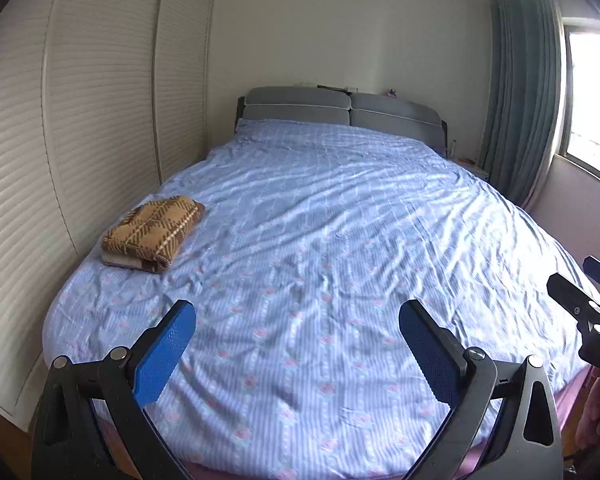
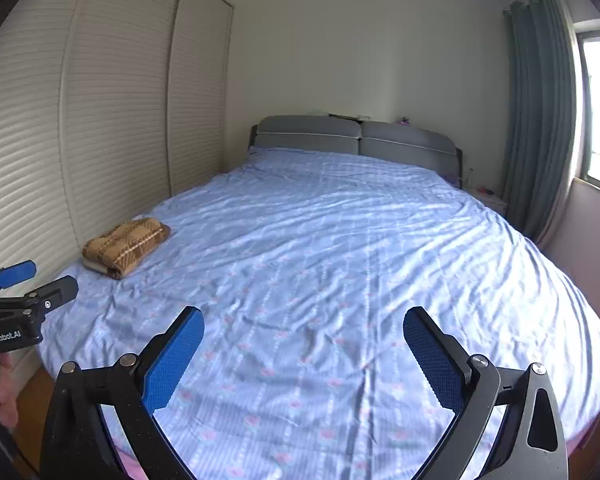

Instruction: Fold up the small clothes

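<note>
A folded brown plaid garment (image 1: 154, 233) lies on the left side of the bed, near the wardrobe; it also shows in the right wrist view (image 2: 125, 246). My left gripper (image 1: 298, 316) is open and empty, held above the foot of the bed, well short of the garment. My right gripper (image 2: 303, 320) is open and empty, also above the foot of the bed. The left gripper shows at the left edge of the right wrist view (image 2: 28, 280), and the right gripper at the right edge of the left wrist view (image 1: 588, 280).
The bed has a wrinkled blue floral cover (image 1: 340, 240) and a grey headboard (image 1: 340, 112). White louvred wardrobe doors (image 1: 80, 120) run along the left. A green curtain (image 1: 520, 100) and window stand at the right.
</note>
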The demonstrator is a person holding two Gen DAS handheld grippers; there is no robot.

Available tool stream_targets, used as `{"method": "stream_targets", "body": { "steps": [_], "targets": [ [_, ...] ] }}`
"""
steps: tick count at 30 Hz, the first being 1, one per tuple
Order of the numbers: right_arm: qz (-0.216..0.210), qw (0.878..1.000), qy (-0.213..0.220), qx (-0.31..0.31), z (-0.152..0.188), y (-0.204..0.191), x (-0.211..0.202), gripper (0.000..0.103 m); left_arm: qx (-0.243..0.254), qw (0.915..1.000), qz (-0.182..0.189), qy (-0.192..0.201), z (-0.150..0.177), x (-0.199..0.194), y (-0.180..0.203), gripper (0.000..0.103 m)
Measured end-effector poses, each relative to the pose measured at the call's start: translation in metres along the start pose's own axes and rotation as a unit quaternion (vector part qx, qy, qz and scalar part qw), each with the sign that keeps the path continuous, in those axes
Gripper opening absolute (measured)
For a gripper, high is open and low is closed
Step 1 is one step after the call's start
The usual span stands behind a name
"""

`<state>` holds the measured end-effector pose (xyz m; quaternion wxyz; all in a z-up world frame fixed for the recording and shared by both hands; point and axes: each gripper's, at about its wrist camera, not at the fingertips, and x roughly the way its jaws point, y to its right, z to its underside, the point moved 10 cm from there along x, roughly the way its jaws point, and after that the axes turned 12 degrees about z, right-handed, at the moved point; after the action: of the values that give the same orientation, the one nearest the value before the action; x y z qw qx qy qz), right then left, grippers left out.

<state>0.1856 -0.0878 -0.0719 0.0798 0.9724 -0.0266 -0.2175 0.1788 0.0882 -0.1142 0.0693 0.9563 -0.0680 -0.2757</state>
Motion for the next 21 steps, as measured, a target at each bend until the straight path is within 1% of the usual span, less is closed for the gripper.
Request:
{"method": "stream_targets", "body": {
  "steps": [2,5,8,10,14,21],
  "targets": [
    [0.016,1.000,-0.006,0.013,0.007,0.024,-0.012,0.101,0.006,1.0000,0.002,-0.007,0.005,-0.004,0.018,0.103],
    [0.036,0.999,-0.014,0.036,0.014,0.049,-0.023,0.101,0.020,0.9996,0.005,-0.016,0.013,-0.011,0.041,0.103],
    [0.047,0.998,-0.006,0.048,0.017,0.069,-0.037,0.102,0.021,0.9994,0.007,-0.028,0.021,-0.014,0.054,0.103],
    [0.056,0.997,-0.002,0.049,0.018,0.080,-0.044,0.102,0.014,0.9993,0.010,-0.033,0.026,-0.017,0.058,0.103],
    [0.061,0.996,-0.011,0.060,0.023,0.095,-0.053,0.102,0.011,0.9994,0.002,-0.033,0.031,-0.025,0.062,0.103],
    [0.065,0.995,-0.023,0.074,0.034,0.107,-0.060,0.102,0.017,0.9990,0.002,-0.041,0.040,-0.030,0.068,0.103]
  ]
}}
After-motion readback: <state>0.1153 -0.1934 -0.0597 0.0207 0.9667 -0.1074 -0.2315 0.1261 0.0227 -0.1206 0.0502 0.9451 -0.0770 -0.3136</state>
